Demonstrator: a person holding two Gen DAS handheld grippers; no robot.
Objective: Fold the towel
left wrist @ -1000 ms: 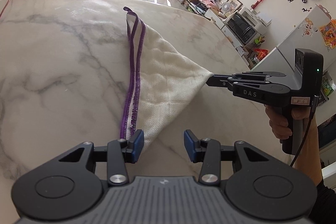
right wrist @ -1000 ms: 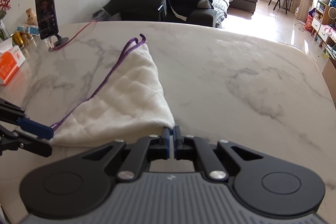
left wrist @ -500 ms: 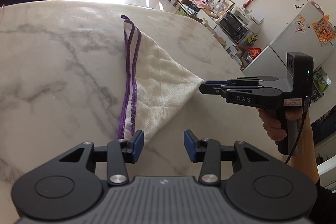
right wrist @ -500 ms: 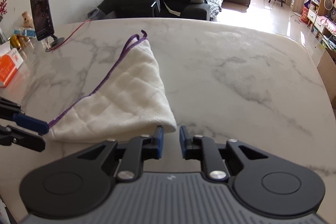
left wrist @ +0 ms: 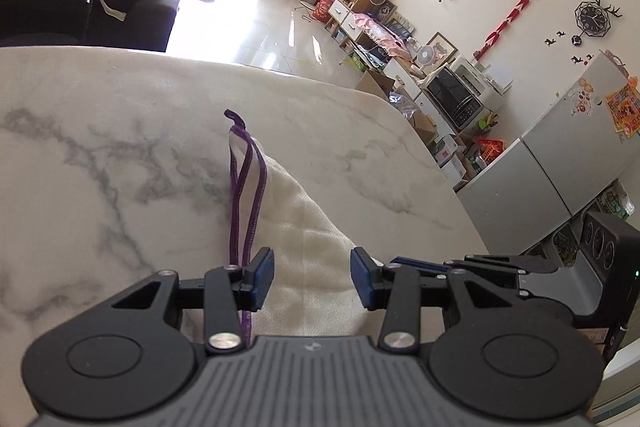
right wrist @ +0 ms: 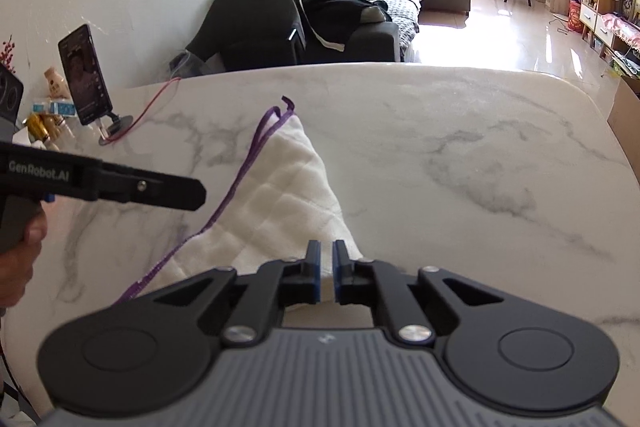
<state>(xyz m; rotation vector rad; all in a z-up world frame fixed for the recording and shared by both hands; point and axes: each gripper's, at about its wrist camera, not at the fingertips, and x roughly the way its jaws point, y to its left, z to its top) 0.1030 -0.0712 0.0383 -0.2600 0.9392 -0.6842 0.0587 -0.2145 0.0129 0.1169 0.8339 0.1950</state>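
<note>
A white towel [left wrist: 308,251] with purple trim lies folded into a triangle on the marble table [left wrist: 100,155]; it also shows in the right wrist view [right wrist: 280,203]. My left gripper [left wrist: 312,279] is open and empty, raised over the towel's near part. My right gripper [right wrist: 326,277] has its pads nearly together with a thin gap, above the towel's near corner, holding nothing that I can see. The left gripper shows from the side in the right wrist view [right wrist: 196,193], and the right gripper in the left wrist view [left wrist: 400,261].
A phone on a stand [right wrist: 86,83] with a red cable, and small items [right wrist: 44,107], sit at the table's far left edge. A dark sofa [right wrist: 304,23] stands beyond the table. Cabinets and a fridge [left wrist: 560,163] are off the right side.
My right gripper let go of the towel corner, opened, then narrowed again and lifted. My left gripper rose and moved forward over the towel. The towel lies still.
</note>
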